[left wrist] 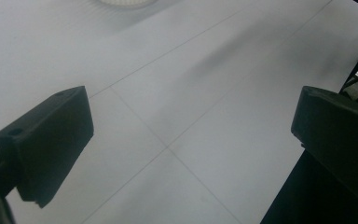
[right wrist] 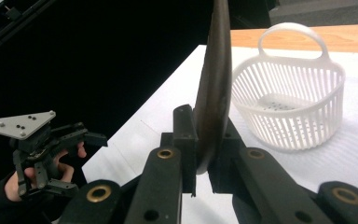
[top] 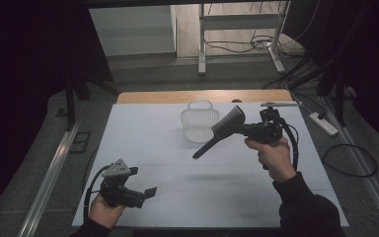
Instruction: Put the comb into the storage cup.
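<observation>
Your left gripper [top: 145, 193] idles at the table's [top: 143, 143] near left edge, jaws apart and empty. Your right gripper [top: 242, 129] is clamped on the dark brush [top: 220, 131], held above the table, long axis running from 1 o'clock down to 7 o'clock. The white basket [top: 197, 122] stands at 10 o'clock from the right gripper, just behind the brush; your right hand [top: 274, 157] is nearer.

No writing, label, brand, number or sign can be read anywhere in these pictures.
</observation>
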`<control>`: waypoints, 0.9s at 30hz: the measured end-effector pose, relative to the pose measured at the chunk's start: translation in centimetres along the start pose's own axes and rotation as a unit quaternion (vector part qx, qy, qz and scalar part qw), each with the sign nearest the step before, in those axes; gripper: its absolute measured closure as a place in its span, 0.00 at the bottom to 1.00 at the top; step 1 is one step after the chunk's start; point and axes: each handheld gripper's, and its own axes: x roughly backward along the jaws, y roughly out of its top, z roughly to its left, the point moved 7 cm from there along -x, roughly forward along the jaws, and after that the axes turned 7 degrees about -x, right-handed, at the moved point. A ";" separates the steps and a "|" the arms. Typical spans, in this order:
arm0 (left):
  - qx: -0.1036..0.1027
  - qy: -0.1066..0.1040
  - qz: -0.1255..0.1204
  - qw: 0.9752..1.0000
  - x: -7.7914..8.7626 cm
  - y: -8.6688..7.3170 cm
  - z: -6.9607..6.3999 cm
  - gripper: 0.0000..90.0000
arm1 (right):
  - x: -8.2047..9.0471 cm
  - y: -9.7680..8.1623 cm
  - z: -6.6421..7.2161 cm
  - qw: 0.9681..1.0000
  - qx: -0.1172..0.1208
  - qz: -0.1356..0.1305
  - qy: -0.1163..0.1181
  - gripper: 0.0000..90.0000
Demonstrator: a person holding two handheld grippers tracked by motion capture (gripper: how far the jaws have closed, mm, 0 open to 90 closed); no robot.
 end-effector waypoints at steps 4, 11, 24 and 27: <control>0.006 0.005 -0.002 1.000 0.7 -0.5 0.1 0.00 | 0.1 0.3 -0.1 1.000 0.000 -0.004 -0.003 0.93; 0.015 0.008 -0.003 1.000 1.7 -1.4 0.3 0.00 | 0.0 1.0 -0.7 1.000 -0.007 -0.015 -0.006 0.93; 0.018 0.033 -0.002 0.999 3.3 -2.6 0.5 0.00 | -0.4 2.4 -1.4 0.999 -0.015 -0.027 -0.016 0.93; 0.019 0.043 0.000 0.999 3.7 -2.9 0.6 0.00 | -0.4 2.7 -1.6 0.999 -0.017 -0.031 -0.017 0.93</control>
